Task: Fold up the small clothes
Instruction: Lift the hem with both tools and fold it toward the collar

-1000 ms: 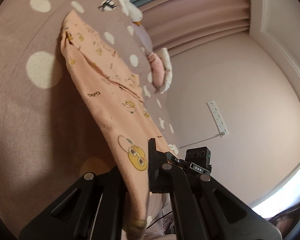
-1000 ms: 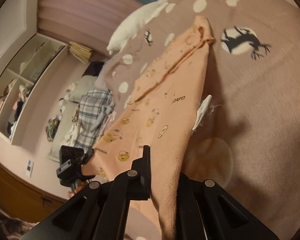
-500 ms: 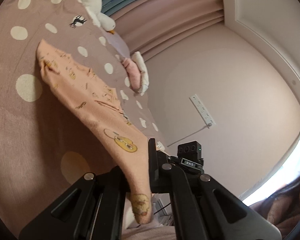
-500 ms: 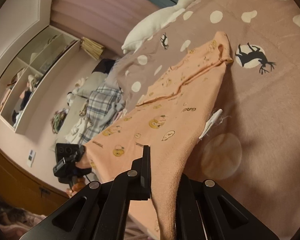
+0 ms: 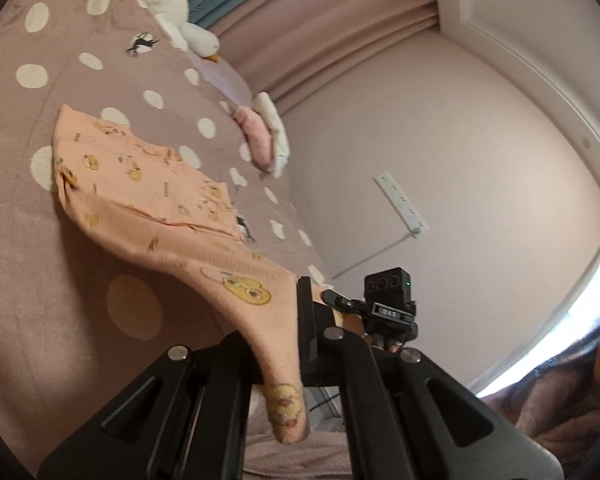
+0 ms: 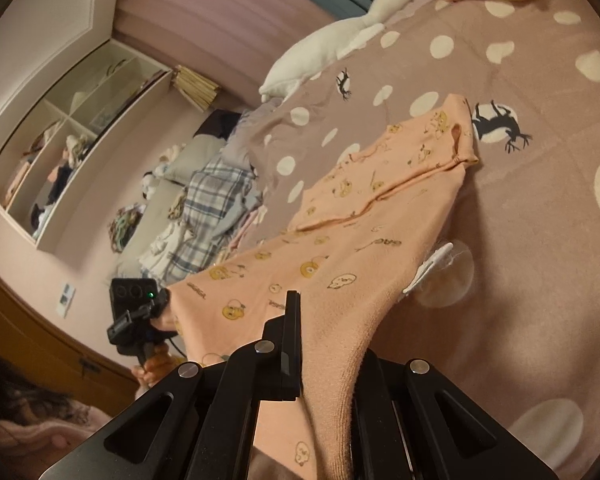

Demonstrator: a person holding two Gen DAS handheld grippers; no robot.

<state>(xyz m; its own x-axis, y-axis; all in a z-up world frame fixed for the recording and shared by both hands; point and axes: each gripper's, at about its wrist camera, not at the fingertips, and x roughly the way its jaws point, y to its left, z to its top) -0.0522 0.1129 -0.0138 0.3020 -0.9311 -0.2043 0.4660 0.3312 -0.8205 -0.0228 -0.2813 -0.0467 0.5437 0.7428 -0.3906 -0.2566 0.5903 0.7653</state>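
Note:
A small peach garment (image 5: 148,184) printed with yellow cartoon faces stretches over a mauve polka-dot bedspread (image 5: 40,264). Its far end lies on the bed; its near edge is lifted. My left gripper (image 5: 276,344) is shut on one near corner. My right gripper (image 6: 328,364) is shut on the other near corner of the garment (image 6: 360,232). Each gripper shows in the other's view: the right one (image 5: 388,308) at the left view's lower right, the left one (image 6: 136,312) at the right view's lower left. A white tag (image 6: 428,266) hangs from the garment's edge.
A white plush goose (image 6: 340,36) lies at the head of the bed. Folded pink and white clothes (image 5: 264,140) sit near the bed's edge. A pile of plaid laundry (image 6: 208,208) lies on a bench, under wall shelves (image 6: 68,144). A power strip (image 5: 400,204) hangs on the wall.
Both grippers have pulled back and lifted the near edge. More of the garment now lies spread flat on the bed, and more of the room shows.

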